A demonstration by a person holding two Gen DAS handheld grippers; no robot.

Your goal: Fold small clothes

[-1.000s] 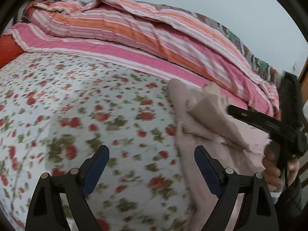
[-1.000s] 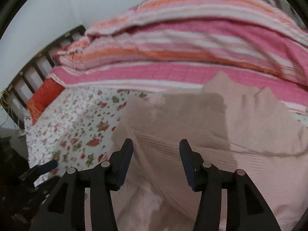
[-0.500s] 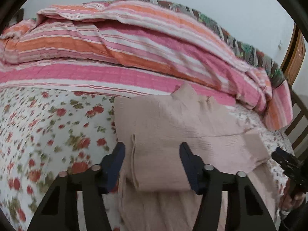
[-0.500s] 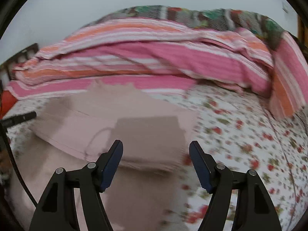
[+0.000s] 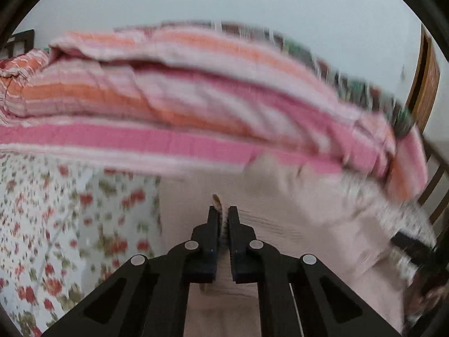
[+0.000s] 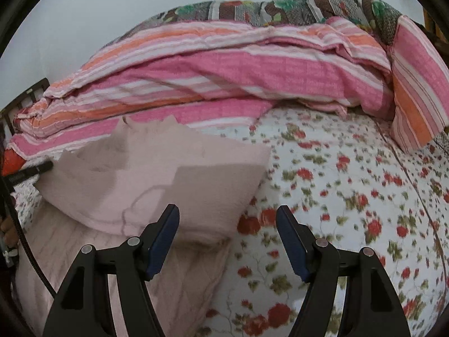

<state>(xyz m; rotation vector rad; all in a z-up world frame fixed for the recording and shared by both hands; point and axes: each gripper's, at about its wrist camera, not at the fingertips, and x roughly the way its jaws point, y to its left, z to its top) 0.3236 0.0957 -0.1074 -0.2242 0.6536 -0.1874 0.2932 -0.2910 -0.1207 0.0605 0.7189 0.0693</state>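
A pale pink knit garment (image 5: pixel 280 210) lies partly folded on the floral bed sheet (image 5: pixel 70 210). My left gripper (image 5: pixel 223 213) is shut on a fold of the garment near its left side; a sliver of cloth shows between the fingers. In the right wrist view the garment (image 6: pixel 157 179) lies at the left, its upper part folded over the lower part. My right gripper (image 6: pixel 227 224) is open and empty, above the garment's right edge and the sheet (image 6: pixel 350 196). The left gripper's tip (image 6: pixel 36 170) shows at the far left.
A rolled pink and orange striped quilt (image 6: pixel 238 70) lies along the back of the bed, also in the left wrist view (image 5: pixel 182 98). A dark patterned blanket (image 6: pixel 280 8) sits behind it. A wooden bed frame (image 5: pixel 426 84) stands at the right.
My left gripper has closed on the garment's fold; it was open half a second ago. My right gripper has opened a little wider over the garment's right edge.
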